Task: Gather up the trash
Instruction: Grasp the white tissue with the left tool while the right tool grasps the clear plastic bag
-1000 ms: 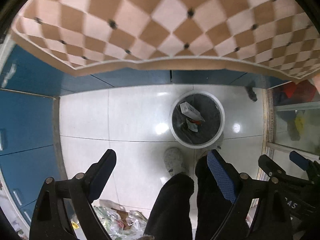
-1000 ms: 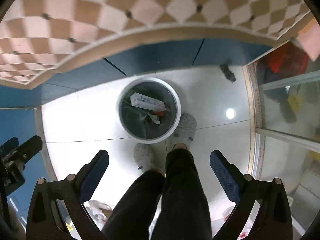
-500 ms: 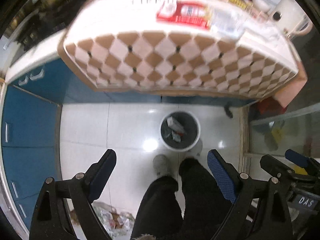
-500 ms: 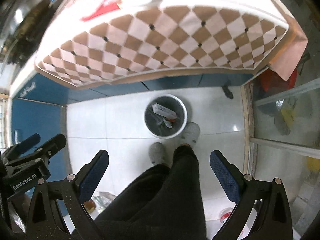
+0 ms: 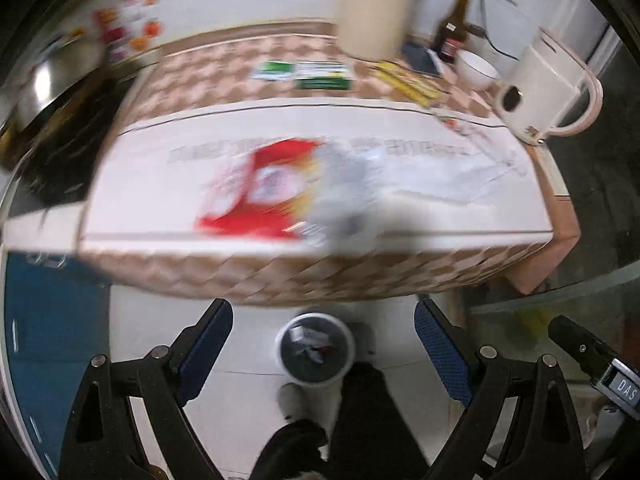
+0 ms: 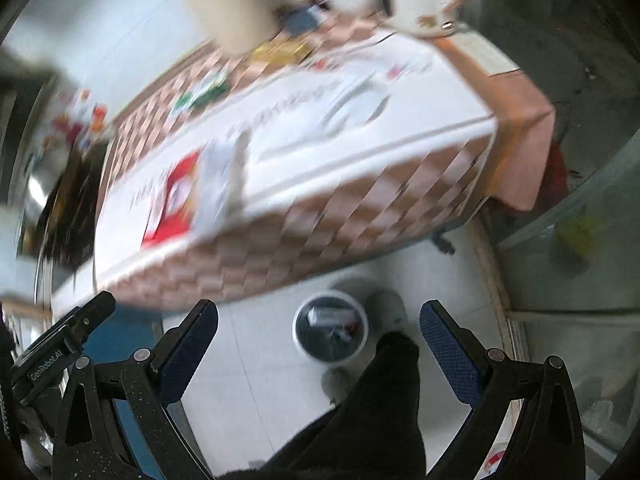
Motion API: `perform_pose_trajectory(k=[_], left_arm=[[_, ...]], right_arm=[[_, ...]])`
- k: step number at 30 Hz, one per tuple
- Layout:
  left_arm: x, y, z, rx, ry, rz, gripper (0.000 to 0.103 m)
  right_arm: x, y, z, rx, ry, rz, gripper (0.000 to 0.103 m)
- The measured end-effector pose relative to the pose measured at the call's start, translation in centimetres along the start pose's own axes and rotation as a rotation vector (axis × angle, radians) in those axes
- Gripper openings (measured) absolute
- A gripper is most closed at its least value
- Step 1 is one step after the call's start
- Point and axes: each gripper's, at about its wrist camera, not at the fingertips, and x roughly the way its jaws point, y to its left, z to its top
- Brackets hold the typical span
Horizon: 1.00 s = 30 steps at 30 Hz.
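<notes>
While both tongs (image 5: 323,344) (image 6: 319,340) gape, red wrapper (image 5: 264,192) lies lengthwise along the table edge (image 5: 280,272).

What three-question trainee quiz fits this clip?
1. True or false: the left gripper and right gripper are both open and hold nothing.
2. Where is the red packet? A in the bin; B on the table; C on the floor.
3. Fill in: the bin stands on the ____.
Key: 1 true; 2 B; 3 floor.
</notes>
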Motion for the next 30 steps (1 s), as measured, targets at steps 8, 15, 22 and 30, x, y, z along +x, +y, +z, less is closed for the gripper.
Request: perform_pose_trajectory(k=[8, 15, 22, 30], left_arm=[[12.6, -12.0, 9.8, 0.008, 0.223, -0.119, 0.092], [19.8, -15.5, 12.8, 0.016, 0.294, -0.112, 0.078], [19.2, -14.3, 14.2, 0.011, 0.240, -0.044, 0.002], [17.2, -11.9, 18.4, 0.062, 0.042, 0.238, 0.002]], right_arm=[[3.5, -11.1, 11.4, 0.180, -0.003, -0.060, 0.102], [7.9, -17.5, 18.0, 0.236, 0.038, -0.096, 0.102], [10.9, -15.9, 21.8, 0.142, 0.081, -0.059, 0.102], [16.0, -9.4, 27.8, 0.084, 0.067, -0.023, 0.102]])
